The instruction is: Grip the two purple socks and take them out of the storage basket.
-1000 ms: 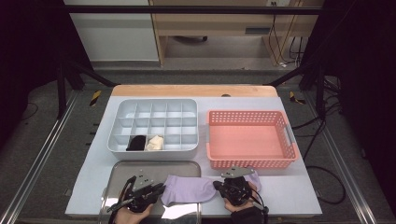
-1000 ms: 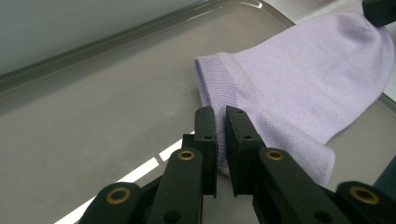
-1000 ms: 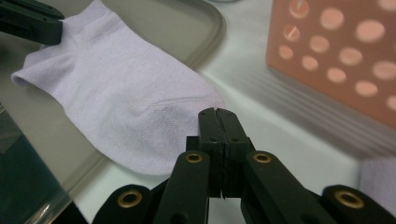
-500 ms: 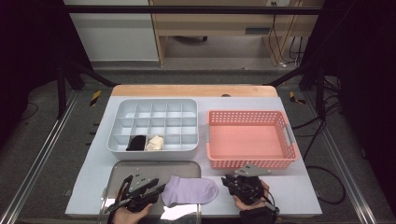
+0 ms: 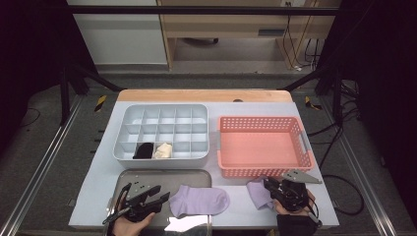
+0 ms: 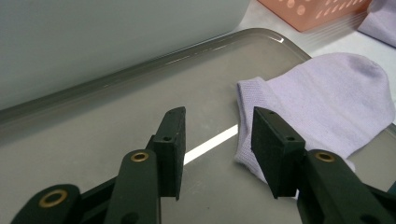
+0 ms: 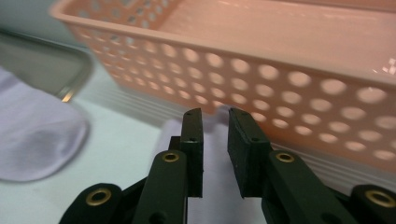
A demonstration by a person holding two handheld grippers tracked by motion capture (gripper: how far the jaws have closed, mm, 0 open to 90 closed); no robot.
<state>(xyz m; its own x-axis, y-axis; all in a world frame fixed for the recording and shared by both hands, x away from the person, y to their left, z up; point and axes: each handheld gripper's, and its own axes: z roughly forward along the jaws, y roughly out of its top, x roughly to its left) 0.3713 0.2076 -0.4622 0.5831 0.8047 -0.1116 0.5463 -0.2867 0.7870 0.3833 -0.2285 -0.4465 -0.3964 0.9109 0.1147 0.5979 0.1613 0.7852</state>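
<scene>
We look down on a pale grey desk (image 5: 98, 177) with a wooden strip along its far edge, standing on grey floor inside a black frame; beyond it stands light wooden furniture with cables hanging at the right. On the desk sit a grey plastic organiser box with many small compartments (image 5: 164, 130), holding a black bundle (image 5: 144, 151) and a cream bundle (image 5: 163, 150) side by side in its near row, a coral perforated plastic basket (image 5: 263, 145) to its right, and a flat grey metal tray (image 5: 147, 179) at the near edge.

A flat lilac ankle sock (image 5: 199, 200) lies at the near edge, half on the tray and half on the desk. Its long axis runs left to right in the high view, cuff towards the left hand-held gripper (image 5: 160, 200) and rounded toe towards the right. In the left gripper view the cuff (image 6: 252, 116) lies just ahead of the right-hand jaw, and the jaws stand moderately apart over bare tray with nothing between them, having just been opening.

A second lilac sock (image 5: 259, 192), bunched, lies just before the basket's near wall. The right hand-held gripper (image 5: 270, 189) reaches it from the right; in the right gripper view (image 7: 215, 140) the jaws stand narrowly apart with its fabric (image 7: 215, 186) between them, though we cannot tell whether the pads press on it.
</scene>
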